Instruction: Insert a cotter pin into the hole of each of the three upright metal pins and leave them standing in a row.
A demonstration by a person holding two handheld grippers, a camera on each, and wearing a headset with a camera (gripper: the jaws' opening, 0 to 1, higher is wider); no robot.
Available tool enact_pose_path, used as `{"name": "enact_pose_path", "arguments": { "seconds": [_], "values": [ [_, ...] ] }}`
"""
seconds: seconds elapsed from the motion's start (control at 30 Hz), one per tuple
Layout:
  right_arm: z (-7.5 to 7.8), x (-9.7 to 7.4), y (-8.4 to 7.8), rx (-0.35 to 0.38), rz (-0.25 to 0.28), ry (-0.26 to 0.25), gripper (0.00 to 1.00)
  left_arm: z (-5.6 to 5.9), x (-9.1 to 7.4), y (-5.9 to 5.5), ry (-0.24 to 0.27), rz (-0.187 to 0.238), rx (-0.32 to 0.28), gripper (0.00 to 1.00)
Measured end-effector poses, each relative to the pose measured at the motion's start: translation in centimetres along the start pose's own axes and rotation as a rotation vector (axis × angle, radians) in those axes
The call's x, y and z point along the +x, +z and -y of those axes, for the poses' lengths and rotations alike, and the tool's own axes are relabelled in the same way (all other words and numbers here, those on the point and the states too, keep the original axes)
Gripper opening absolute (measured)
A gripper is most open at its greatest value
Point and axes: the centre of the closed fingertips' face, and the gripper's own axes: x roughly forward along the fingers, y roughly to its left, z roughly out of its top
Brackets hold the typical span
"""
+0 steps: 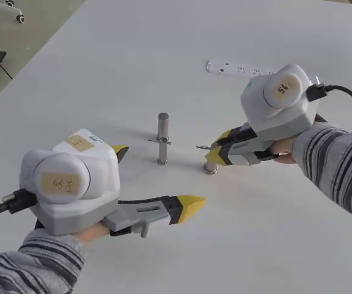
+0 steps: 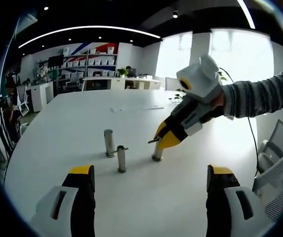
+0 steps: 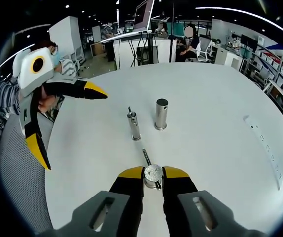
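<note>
Jaws of our right gripper [image 3: 153, 178] grip the third pin [image 3: 153, 173] mid-bench, probably to steady it with its cotter [image 3: 146, 157] poking through. Our left gripper [image 2: 151, 170] gapes empty.

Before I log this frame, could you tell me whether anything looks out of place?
Only the layout: the three pins stand upright but form a bent line, not a row. The near pin, at the right claw, sits off to the side of the far pin and middle pin.
</note>
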Motion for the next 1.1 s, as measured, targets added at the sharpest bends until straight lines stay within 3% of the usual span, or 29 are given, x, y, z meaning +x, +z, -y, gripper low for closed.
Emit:
{"name": "enact_pose_path", "arguments": {
  "seconds": [0.4, 0.77, 0.83, 0.97, 1.1],
  "values": [
    [-0.1, 0.0, 0.1, -0.006, 0.007, 0.01, 0.09, -0.5, -0.5, 0.2, 0.031, 0.013, -0.02, 0.95],
    [-0.3, 0.0, 0.2, -0.002, 0.012, -0.001, 0.12, -0.1, -0.7, -0.1, 0.03, 0.003, -0.009, 0.99],
    [-0.4, -0.2, 0.5, 0.024, 0.029, 0.005, 0.18, -0.2, -0.8, -0.1, 0.031, 0.002, -0.006, 0.99],
    [-0.2, -0.6, 1.6, 0.074, 0.076, 0.002, 0.2, 0.0, -0.9, -0.2, 0.021, -0.005, 0.011, 0.99],
    [0.3, -0.7, 3.8, 0.166, 0.173, 0.0, 0.22, 0.0, -1.1, -0.3, 0.02, -0.016, 0.024, 0.99]
  ]
}}
